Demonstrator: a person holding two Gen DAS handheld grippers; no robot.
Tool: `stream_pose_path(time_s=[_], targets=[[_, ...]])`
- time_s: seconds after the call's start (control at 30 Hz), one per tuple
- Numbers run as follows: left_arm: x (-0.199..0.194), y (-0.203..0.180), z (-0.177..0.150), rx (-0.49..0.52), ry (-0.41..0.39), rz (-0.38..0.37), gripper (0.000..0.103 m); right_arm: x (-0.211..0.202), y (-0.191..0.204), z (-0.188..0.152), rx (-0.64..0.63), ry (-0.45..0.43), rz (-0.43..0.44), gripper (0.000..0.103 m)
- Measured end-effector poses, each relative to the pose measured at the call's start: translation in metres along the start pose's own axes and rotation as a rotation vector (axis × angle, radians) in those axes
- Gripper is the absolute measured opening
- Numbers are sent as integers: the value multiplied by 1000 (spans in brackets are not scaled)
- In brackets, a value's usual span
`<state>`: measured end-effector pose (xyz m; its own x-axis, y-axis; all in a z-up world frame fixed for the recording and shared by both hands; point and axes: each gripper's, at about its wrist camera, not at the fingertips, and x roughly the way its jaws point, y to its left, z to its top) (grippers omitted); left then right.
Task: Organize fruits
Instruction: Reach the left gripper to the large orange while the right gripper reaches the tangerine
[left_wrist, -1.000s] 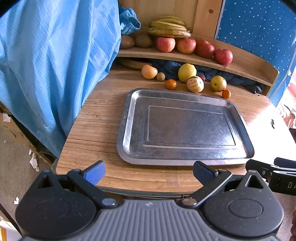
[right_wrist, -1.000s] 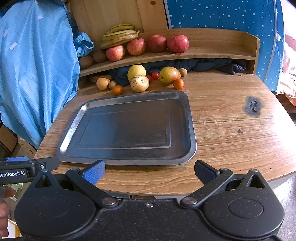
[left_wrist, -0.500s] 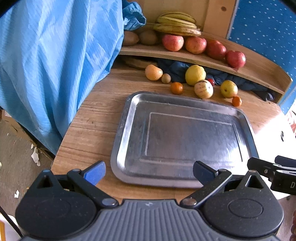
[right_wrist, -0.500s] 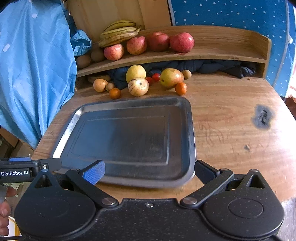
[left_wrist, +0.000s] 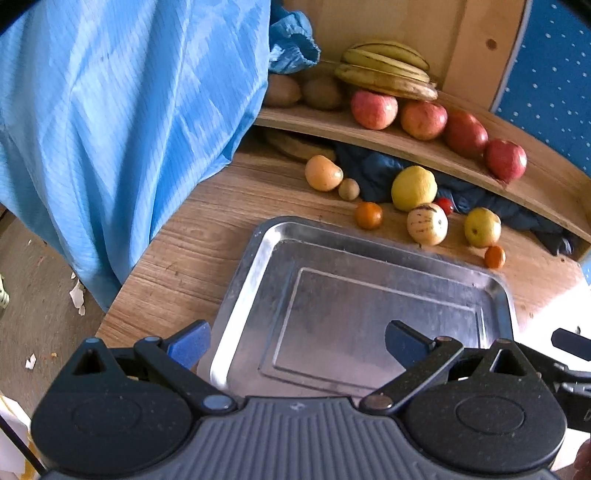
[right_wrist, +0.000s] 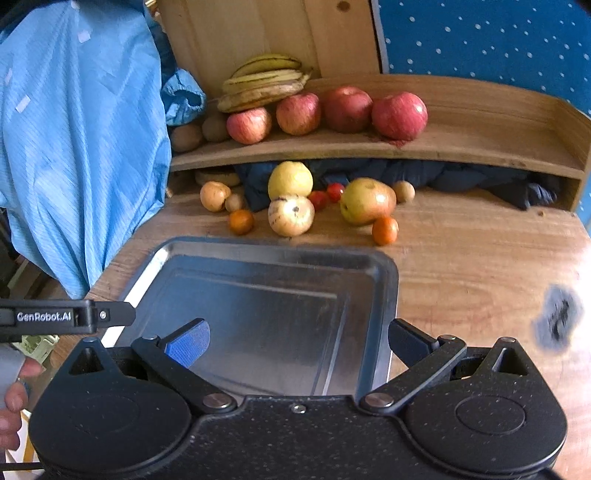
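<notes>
An empty steel tray (left_wrist: 369, 288) (right_wrist: 280, 295) lies on the wooden table. Behind it sit loose fruits: a yellow one (left_wrist: 413, 187) (right_wrist: 290, 179), a striped pale one (left_wrist: 427, 223) (right_wrist: 291, 215), a green-yellow apple (left_wrist: 482, 226) (right_wrist: 367, 201), small oranges (left_wrist: 368, 215) (right_wrist: 385, 230), cherry tomatoes (right_wrist: 334, 191). Red apples (left_wrist: 374, 110) (right_wrist: 399, 115) and bananas (left_wrist: 388, 70) (right_wrist: 264, 83) rest on the shelf. My left gripper (left_wrist: 297, 341) is open over the tray's near left. My right gripper (right_wrist: 299, 341) is open over its near right corner. Both hold nothing.
A blue cloth (left_wrist: 122, 122) (right_wrist: 74, 140) hangs at the table's left. A dark cloth (right_wrist: 461, 173) fills the space under the shelf (right_wrist: 461, 144). A dark burn mark (right_wrist: 559, 317) is on the table at right. A hand (right_wrist: 14, 398) holds the left gripper's body.
Both grippers moved forward over the table; the tray and fruits look nearer. Both stay open.
</notes>
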<state>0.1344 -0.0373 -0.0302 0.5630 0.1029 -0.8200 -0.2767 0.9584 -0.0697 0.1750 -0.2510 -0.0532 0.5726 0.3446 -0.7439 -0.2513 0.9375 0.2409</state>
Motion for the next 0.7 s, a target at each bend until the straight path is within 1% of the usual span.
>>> stream_pose_path(time_s=[0.13,0.27,0.4,0.53,0.7], targets=[[1,-2,9,-14,0,22,102,3,-4,6,-34,-8,6,103],[2,-3,20,2,-7,47,102,5,-5,10,-51,-12,23,103],[11,0,34,25,9,82,102,11,-1,13,-57,-11,51,103],[26,7,51,41,21,78,102,18,8,20,-72,-14,47,103],[45,14,75,53,20,51,102,27,17,34,-93,-21,56,103]])
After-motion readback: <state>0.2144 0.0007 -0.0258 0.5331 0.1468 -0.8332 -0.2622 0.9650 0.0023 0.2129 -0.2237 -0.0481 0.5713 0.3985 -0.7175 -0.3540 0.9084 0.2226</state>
